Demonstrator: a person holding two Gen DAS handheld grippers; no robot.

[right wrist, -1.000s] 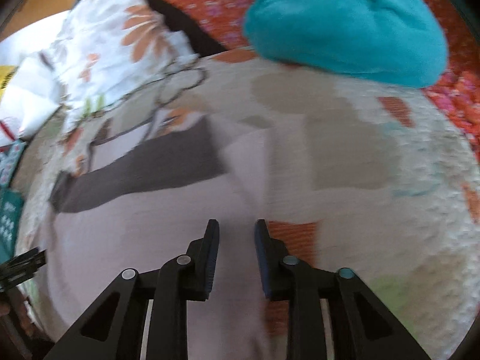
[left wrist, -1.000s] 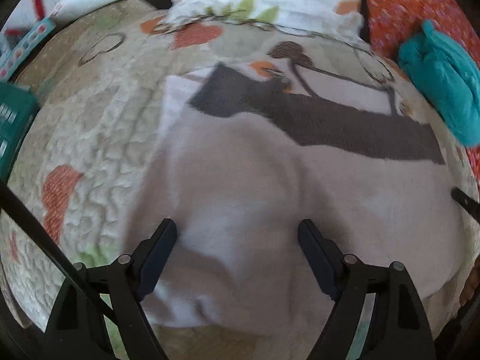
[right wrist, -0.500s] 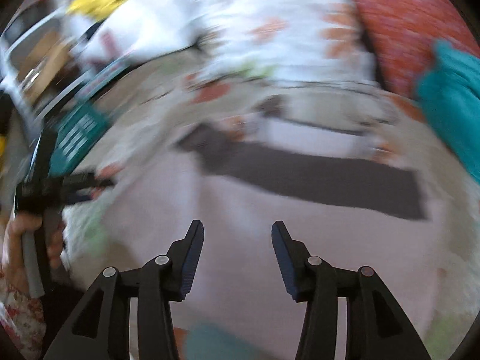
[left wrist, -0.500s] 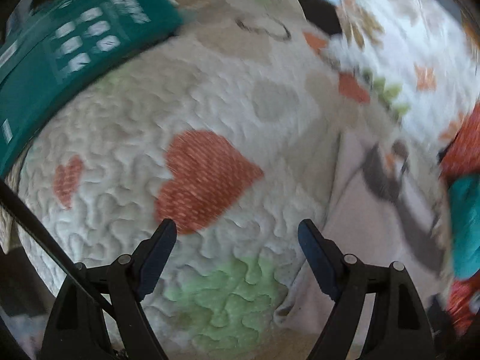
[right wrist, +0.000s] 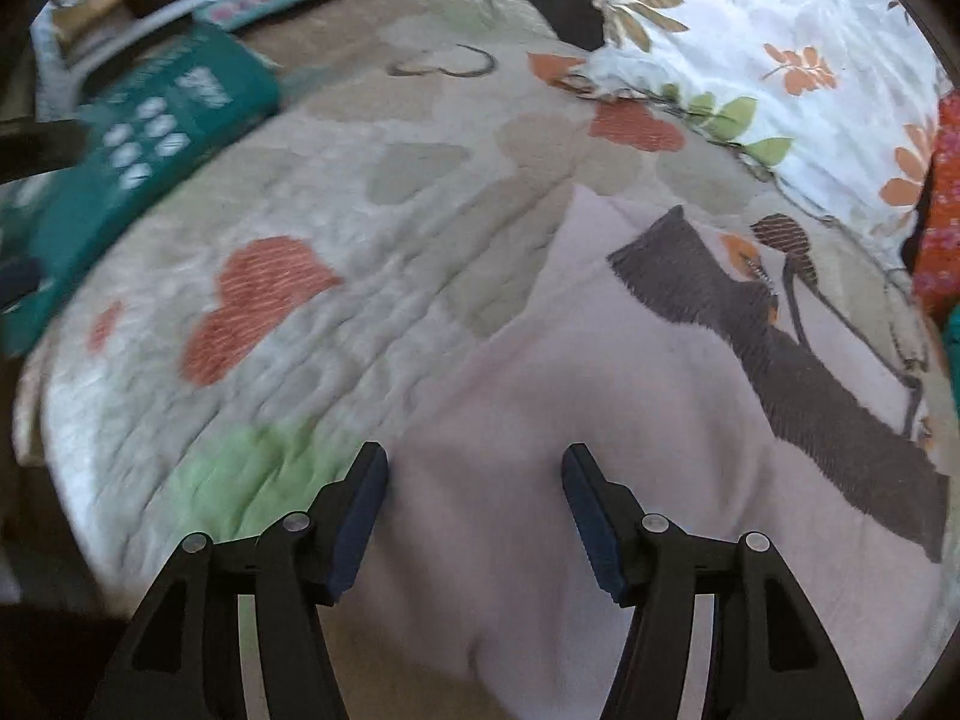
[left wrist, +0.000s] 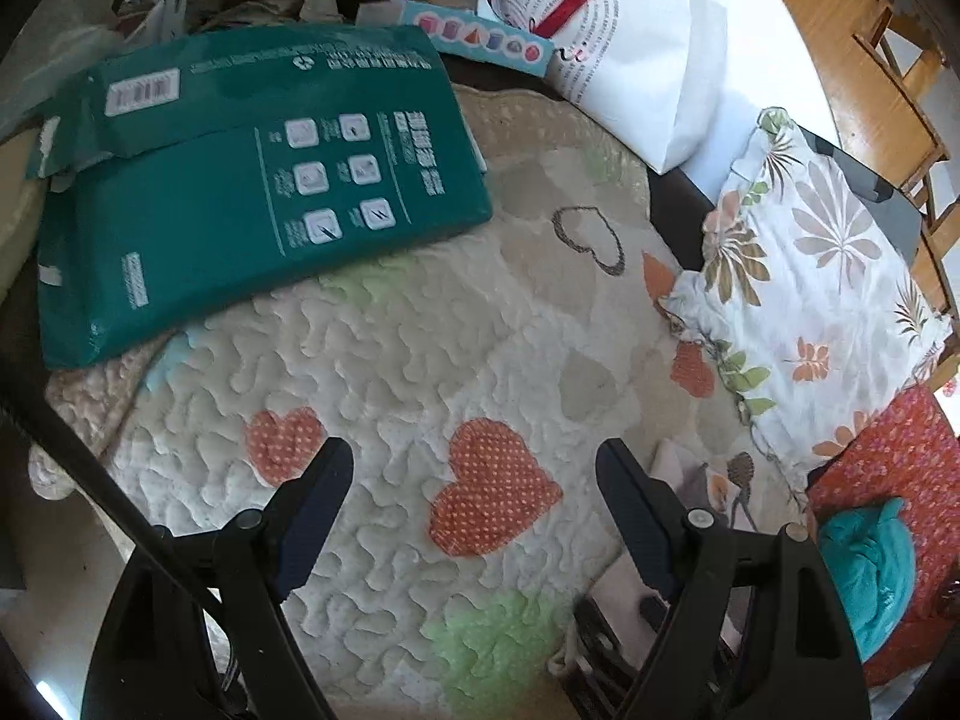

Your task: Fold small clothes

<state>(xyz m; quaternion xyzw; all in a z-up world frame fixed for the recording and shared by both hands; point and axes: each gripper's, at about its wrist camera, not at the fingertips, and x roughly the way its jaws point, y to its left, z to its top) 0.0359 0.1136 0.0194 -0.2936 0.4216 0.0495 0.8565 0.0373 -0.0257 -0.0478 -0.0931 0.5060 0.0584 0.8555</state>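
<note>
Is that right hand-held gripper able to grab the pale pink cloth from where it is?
Probably yes. The right hand-held gripper is open, the pale pink cloth lies spread right beneath and ahead of it, and nothing sits between them.

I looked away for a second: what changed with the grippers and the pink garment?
The left gripper swung off the pink garment to bare quilt, toward the green package. The right gripper opened from nearly closed and now points over the garment. The garment stays flat, ungrasped.
</note>
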